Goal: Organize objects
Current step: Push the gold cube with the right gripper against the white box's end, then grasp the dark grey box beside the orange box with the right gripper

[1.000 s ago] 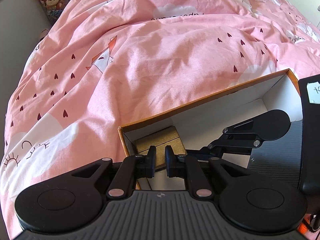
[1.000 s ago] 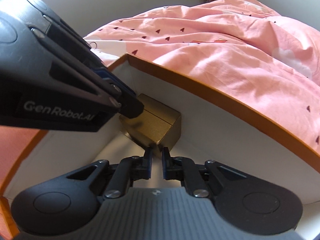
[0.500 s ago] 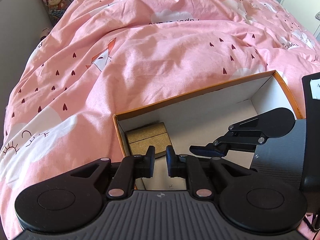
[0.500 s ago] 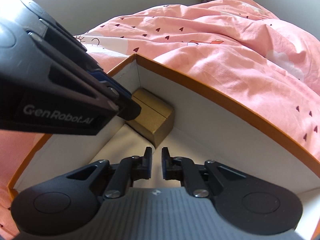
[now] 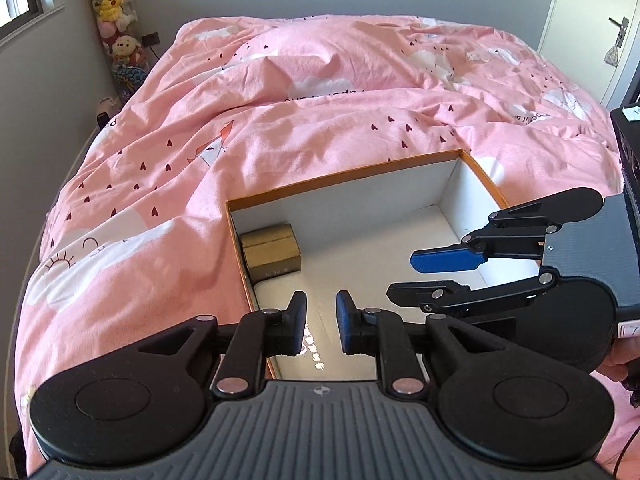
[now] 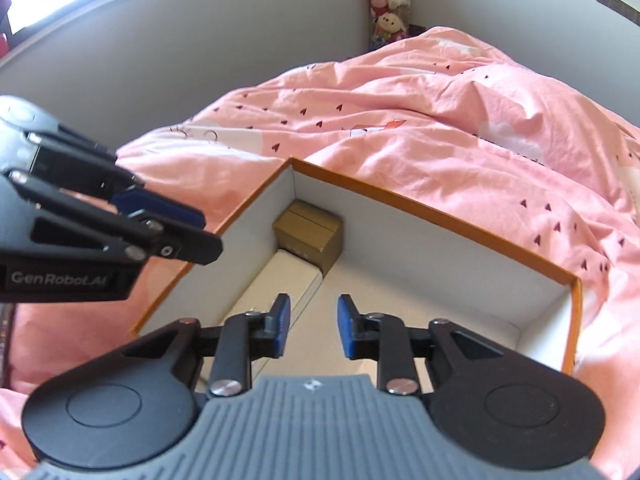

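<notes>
You're over a bed spread with a rumpled pink duvet (image 5: 304,128), little dark hearts and white clouds all across it, grey walls behind and a column of plush toys (image 5: 116,28) stacked in the far corner. On the duvet sits an open orange-edged box (image 5: 344,179) with white inner walls. Tucked right into its far left corner is the small gold box (image 5: 272,250), upright, pressed against both walls; just in front of it a flat white slab (image 6: 280,284) lies along the left wall.

Your left gripper (image 5: 321,322) hangs above the near edge of the box, its jaws parting, nothing between the blue pads. Your right gripper (image 6: 310,326) is above the box floor, its jaws parting too and a touch wider, also empty. From the left camera you see the right gripper (image 5: 412,276) coming in from the right side, fingers apart, well clear of the gold box. A white door (image 5: 596,24) stands at the far right.
</notes>
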### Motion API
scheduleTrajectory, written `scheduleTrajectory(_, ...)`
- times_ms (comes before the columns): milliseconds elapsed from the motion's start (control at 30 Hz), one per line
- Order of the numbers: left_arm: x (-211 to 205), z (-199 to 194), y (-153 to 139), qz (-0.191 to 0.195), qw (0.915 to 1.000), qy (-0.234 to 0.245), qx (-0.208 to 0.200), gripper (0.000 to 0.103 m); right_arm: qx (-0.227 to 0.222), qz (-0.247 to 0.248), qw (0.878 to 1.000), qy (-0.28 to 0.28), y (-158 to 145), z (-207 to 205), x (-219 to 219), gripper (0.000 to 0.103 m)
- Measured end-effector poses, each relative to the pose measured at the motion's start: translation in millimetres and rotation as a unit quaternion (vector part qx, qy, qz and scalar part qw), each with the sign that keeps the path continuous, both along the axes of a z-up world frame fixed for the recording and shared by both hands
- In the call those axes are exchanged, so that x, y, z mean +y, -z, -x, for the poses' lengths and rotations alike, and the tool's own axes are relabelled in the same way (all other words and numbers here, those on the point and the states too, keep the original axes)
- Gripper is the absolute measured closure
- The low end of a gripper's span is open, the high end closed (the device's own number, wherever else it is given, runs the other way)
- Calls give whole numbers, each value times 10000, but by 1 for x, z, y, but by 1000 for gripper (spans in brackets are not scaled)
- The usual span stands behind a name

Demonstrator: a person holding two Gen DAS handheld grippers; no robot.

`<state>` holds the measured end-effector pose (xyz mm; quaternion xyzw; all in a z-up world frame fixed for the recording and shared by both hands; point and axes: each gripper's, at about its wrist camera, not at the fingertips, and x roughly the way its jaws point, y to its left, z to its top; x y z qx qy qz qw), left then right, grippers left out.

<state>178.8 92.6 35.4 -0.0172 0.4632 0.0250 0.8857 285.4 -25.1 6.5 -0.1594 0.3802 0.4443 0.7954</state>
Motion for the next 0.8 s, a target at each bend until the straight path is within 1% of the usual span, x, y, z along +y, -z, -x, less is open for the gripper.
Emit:
scheduleTrajectory(33, -3, 9, -1, 72, 10000, -18, -37, 81, 23, -66, 10000, 47, -3, 7, -7, 72)
scheduleTrajectory(100, -7, 27, 1, 233, 9997, -79, -86, 81, 76, -203, 9997, 130, -10, 29, -32, 62)
scheduleTrajectory(200, -16, 50, 13, 425, 9989, -197, -56, 81, 125, -302, 9992, 221, -6, 54, -49, 56)
scheduleTrajectory(267, -24, 62, 25, 431, 9987, -276, 41, 81, 174, -316, 9990, 246, -2, 74, -63, 56)
scheduleTrajectory(367, -36, 75, 44, 320, 9988, -288, 243, 81, 302, -253, 9989, 255, 7, 100, -81, 56)
scheduleTrajectory(533, -47, 90, 74, 426, 9965, -281, 669, 81, 423, -7, 9985, 342, 27, 132, -97, 56)
scheduleTrajectory(567, -49, 91, 77, 418, 9962, -246, 721, 81, 472, -1, 9984, 323, 30, 137, -100, 56)
scheduleTrajectory(667, -51, 96, 85, 493, 9949, -218, 858, 81, 499, 39, 9983, 299, 34, 148, -103, 49)
scheduleTrajectory(733, -50, 100, 87, 545, 9944, -251, 875, 77, 423, 111, 9988, 233, 35, 155, -102, 49)
scheduleTrajectory(800, -48, 103, 89, 587, 9938, -289, 898, 77, 357, 203, 9991, 116, 38, 161, -98, 49)
